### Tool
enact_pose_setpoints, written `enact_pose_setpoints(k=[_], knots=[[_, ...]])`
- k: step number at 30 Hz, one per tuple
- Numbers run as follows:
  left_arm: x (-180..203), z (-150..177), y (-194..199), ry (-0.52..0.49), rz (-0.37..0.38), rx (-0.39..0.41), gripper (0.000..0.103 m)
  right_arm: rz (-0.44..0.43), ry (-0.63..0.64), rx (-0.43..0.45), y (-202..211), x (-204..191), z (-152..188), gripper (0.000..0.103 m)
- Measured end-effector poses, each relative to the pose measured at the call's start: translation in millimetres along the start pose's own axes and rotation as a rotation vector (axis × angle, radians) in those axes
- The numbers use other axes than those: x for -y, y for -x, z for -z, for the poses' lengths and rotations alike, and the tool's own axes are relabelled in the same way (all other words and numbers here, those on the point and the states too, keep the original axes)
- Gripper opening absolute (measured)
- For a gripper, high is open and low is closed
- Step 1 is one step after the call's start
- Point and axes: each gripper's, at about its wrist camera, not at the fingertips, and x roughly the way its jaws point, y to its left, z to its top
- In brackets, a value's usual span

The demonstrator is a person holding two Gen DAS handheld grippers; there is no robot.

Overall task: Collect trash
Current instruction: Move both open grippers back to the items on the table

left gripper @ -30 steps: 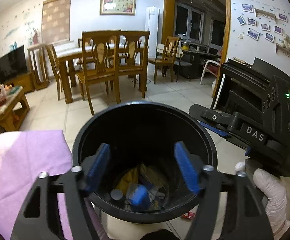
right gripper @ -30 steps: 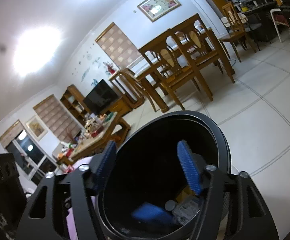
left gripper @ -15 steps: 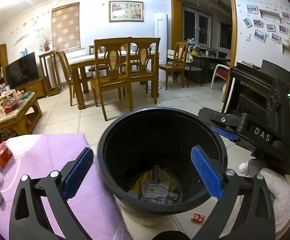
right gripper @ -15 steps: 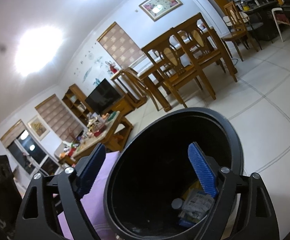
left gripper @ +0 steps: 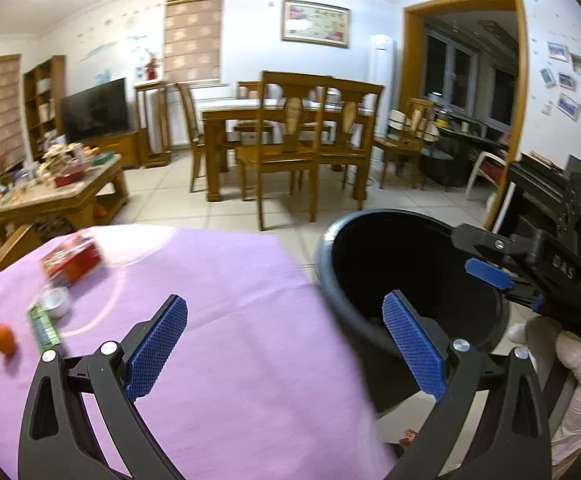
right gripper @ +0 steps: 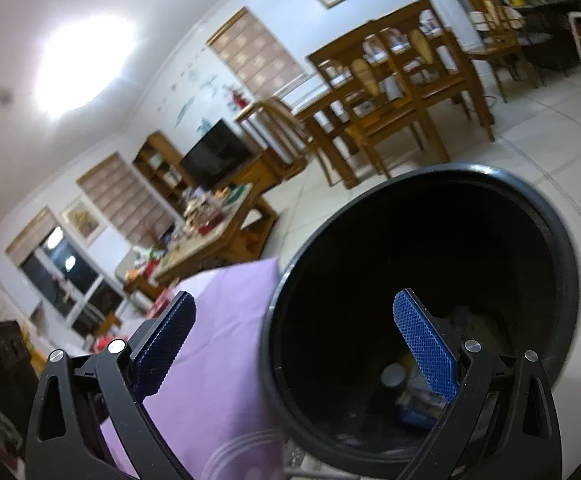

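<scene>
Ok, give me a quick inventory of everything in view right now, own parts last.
bin: one, black, on the floor right of the table; trash in its bottom
tablecloth: one, purple, over the near table
box: one, red, far left of the cloth
green packet: one, left edge
round silvery item: one, beside the packet
orange ball: one, far left
red scrap: one, on the floor by the bin
dining set: wooden, background
left hand-held gripper: black, blue pads, open, empty
right hand-held gripper: same, open, empty
gloved hand: one, white
</scene>
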Motion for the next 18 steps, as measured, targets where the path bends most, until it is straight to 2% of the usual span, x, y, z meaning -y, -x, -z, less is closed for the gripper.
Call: enact_pose_setpoints(k=[11, 18], knots=[[-114, 24, 31, 0.159, -0.171, -0.013, 0.098, -0.087, 0.204, -0.136, -61, -111, 37, 0.098], [-196, 40, 37, 0.274, -0.304, -0.079, 0.097, -0.136, 0.346, -0.218, -94, -177, 62, 0.098]])
